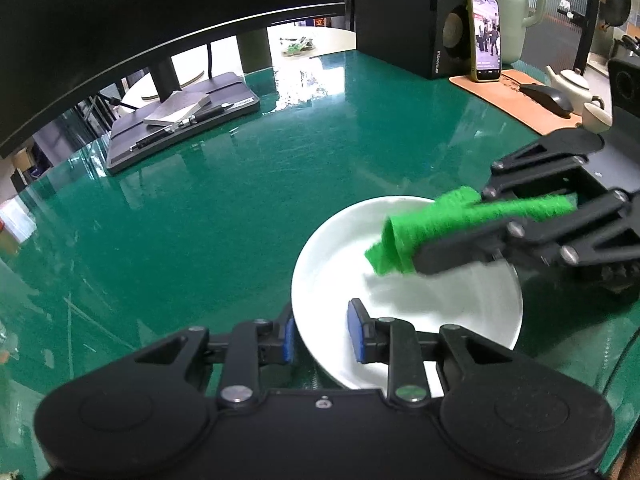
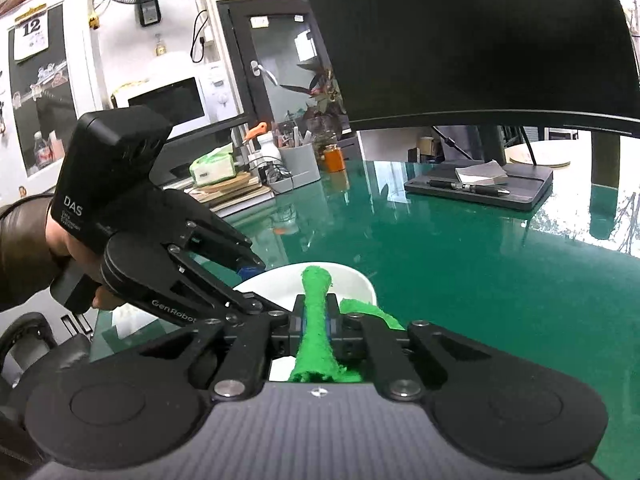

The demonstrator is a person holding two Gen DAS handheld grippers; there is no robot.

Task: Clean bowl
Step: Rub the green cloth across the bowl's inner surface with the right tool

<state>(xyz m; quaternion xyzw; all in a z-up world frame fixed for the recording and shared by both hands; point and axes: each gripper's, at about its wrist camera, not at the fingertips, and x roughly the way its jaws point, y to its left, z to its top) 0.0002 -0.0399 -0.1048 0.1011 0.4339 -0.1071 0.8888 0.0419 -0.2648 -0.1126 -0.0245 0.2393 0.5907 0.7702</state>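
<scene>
A white bowl [image 1: 432,320] sits on the green table top [image 1: 220,220], close to the front. My left gripper [image 1: 320,322] straddles the bowl's near rim, one blue pad outside and one inside, shut on the wall. From the right my right gripper [image 1: 444,236] reaches over the bowl, shut on a folded green cloth [image 1: 404,240] whose end hangs down into the bowl. In the right wrist view the cloth [image 2: 316,312] is pinched between my right gripper's [image 2: 316,306] pads above the bowl [image 2: 356,280]. My left gripper [image 2: 256,286] comes in from the left, held by a person's hand [image 2: 60,240].
A large dark monitor stands at the back on a stand base [image 1: 180,128] that carries a pen and a notepad. At the back right are a speaker [image 1: 412,20], a phone [image 1: 486,38], a mouse [image 1: 548,98] on a brown mat and a teapot [image 1: 570,84].
</scene>
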